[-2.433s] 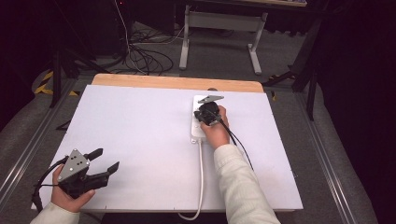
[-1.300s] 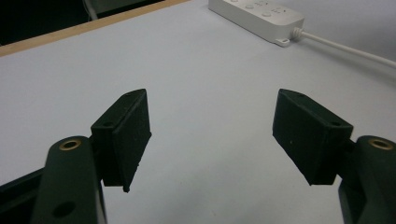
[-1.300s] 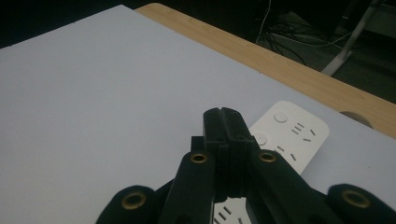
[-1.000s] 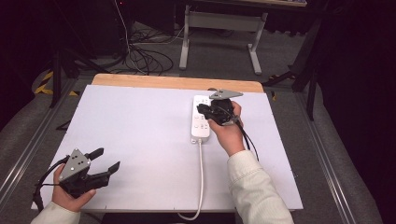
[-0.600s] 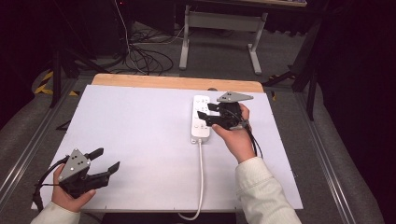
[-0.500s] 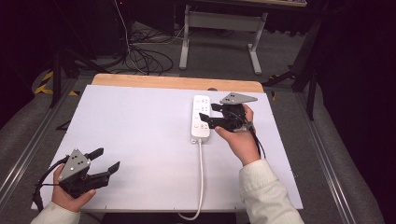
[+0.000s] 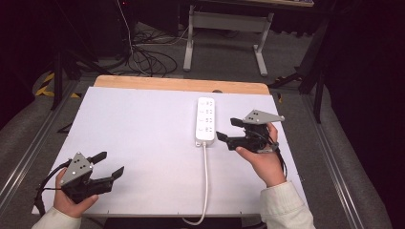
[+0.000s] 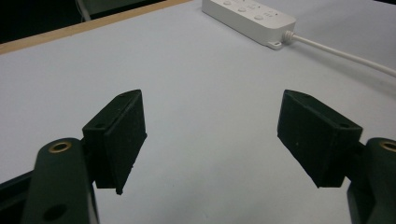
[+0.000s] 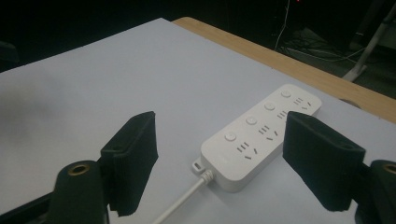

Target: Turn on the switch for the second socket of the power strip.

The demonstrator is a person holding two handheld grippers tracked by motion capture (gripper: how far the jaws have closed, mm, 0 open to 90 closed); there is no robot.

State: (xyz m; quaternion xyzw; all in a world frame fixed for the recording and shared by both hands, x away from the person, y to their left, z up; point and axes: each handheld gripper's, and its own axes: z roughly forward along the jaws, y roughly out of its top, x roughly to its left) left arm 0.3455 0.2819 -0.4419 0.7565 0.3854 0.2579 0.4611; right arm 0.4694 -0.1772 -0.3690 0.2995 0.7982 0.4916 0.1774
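Note:
A white power strip [image 7: 206,121] with several sockets and buttons lies flat on the white table [image 7: 138,129], and its white cable [image 7: 206,176] runs back to the near edge. My right gripper [image 7: 228,129] hovers just right of the strip's near end, pointing left at it. Its jaws have just been opening and stand open with nothing between them. In the right gripper view the power strip [image 9: 261,133] lies a little beyond the right gripper [image 9: 224,140]. My left gripper [image 7: 111,163] rests open at the near left corner. In the left gripper view, the open left gripper [image 8: 210,135] is over bare table, with the power strip [image 8: 252,16] far off.
A wooden strip [image 7: 181,85] borders the table's far edge. Beyond it, loose cables [image 7: 143,57] lie on the floor beside a grey metal stand [image 7: 224,28]. Metal rails [image 7: 28,152] run along both sides of the table.
The right gripper has drawn away from the top of the power strip, moving right and toward the person, and its jaws have opened. The left gripper has stayed put.

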